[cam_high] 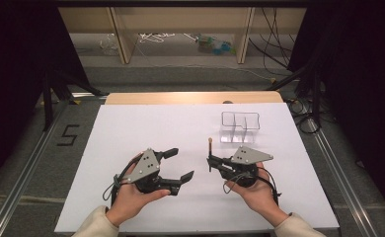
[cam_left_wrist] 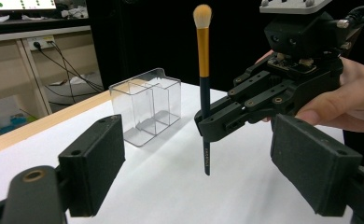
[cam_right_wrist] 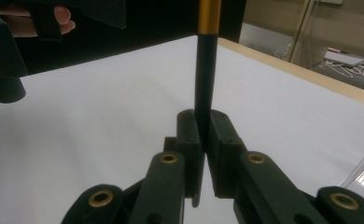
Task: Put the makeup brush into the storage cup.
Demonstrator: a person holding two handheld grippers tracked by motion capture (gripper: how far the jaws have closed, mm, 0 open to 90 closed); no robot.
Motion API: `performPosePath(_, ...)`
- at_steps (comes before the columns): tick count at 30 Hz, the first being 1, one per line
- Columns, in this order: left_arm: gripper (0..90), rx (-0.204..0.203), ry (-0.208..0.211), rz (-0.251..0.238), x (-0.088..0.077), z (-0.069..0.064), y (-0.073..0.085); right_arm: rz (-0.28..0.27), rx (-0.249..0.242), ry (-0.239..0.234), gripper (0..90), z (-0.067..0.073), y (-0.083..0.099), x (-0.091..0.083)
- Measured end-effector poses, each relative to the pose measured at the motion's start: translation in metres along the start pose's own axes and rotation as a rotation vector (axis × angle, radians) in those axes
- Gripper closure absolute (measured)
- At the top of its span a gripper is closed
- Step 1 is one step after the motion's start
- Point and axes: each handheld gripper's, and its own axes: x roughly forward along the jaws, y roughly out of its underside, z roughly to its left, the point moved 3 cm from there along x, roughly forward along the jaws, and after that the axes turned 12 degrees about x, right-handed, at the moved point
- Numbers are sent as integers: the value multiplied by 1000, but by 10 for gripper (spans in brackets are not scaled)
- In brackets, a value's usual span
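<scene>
High view: clear organizer (cam_high: pixel 240 127) is taken as landmark
Right gripper (cam_high: pixel 211 161): clamped on upright makeup brush (cam_high: pixel 210 154), just nearside of organizer
Left gripper (cam_high: pixel 177 165): jaws held apart, well left of organizer

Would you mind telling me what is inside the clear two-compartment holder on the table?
Nothing: both compartments of the clear holder look empty through the walls. The makeup brush is outside it, held upright by the right gripper. The left gripper is open.
</scene>
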Motion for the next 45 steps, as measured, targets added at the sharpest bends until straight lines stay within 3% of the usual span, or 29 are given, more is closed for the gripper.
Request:
performPosePath(2,174,-3,-4,-2,-1,0,0,-5,3,-1,845,0,0,0)
performPosePath(3,173,140,-232,31,-8,18,0,-4,3,1,845,0,-1,-1)
performPosePath(4,172,164,-214,46,-10,19,0,-9,7,3,844,0,-1,-1)
performPosePath(6,171,156,-115,21,-8,16,0,5,16,6,845,0,-1,-2)
performPosePath(7,171,150,-85,10,-8,15,-1,7,24,-7,845,0,-1,-2)
performPosePath(10,170,152,-61,1,-10,16,0,3,23,-1,845,-1,-1,-2)
performPosePath(11,170,136,-19,-4,-10,14,0,3,24,0,844,-1,-1,-3)
performPosePath(13,170,111,-26,-10,-11,13,1,-6,27,2,845,-1,-2,-2)
performPosePath(17,169,114,-37,-13,-16,16,3,-17,14,1,844,-4,-3,-3)
performPosePath(24,169,116,-52,-15,-24,20,5,-5,35,2,844,-4,-3,-5)
performPosePath(25,169,77,-55,-15,-26,17,6,-5,35,2,844,-4,-3,-5)
performPosePath(28,168,79,-66,-14,-31,20,9,-6,37,2,844,-4,-3,-5)
performPosePath(29,168,-13,-77,-23,-32,14,10,-6,37,2,844,-5,-3,-5)
performPosePath(45,168,-4,-101,-15,-44,19,17,-23,33,0,844,-9,-5,-8)
